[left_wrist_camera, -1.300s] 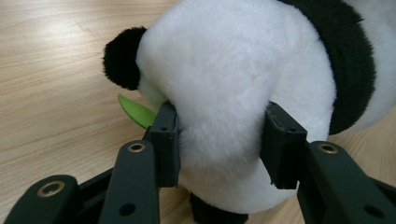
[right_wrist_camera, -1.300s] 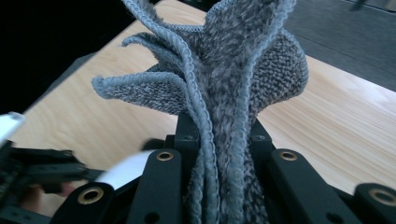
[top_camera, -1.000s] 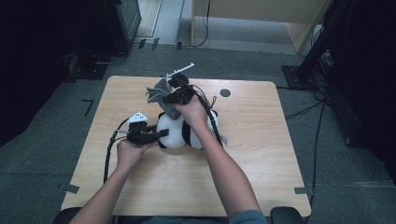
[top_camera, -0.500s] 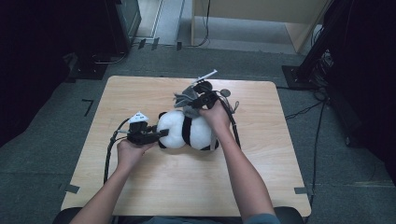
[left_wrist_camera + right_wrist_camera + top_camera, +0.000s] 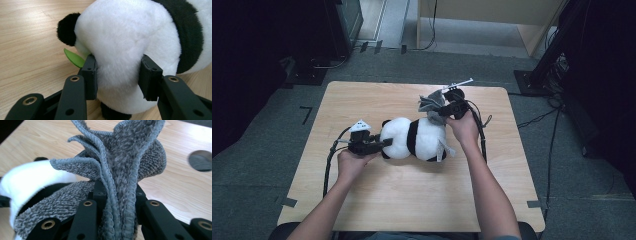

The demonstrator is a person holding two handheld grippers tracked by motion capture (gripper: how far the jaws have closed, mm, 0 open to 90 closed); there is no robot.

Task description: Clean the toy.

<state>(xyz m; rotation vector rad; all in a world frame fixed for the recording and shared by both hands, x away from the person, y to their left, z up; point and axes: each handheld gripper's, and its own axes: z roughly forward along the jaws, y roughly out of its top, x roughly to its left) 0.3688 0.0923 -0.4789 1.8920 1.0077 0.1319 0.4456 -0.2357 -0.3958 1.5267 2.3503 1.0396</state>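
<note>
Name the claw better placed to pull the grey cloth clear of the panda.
Right. The right claw is shut on the bunched grey terry cloth, while the left claw pins the black-and-white plush panda down.

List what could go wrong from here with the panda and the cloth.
The right tongs pinch only a bunched fold of the grey fuzzy cloth; it could slip free. The left tongs squeeze soft fur on the black-and-white plush panda, so a hard tug may drag it across the wooden table.
</note>
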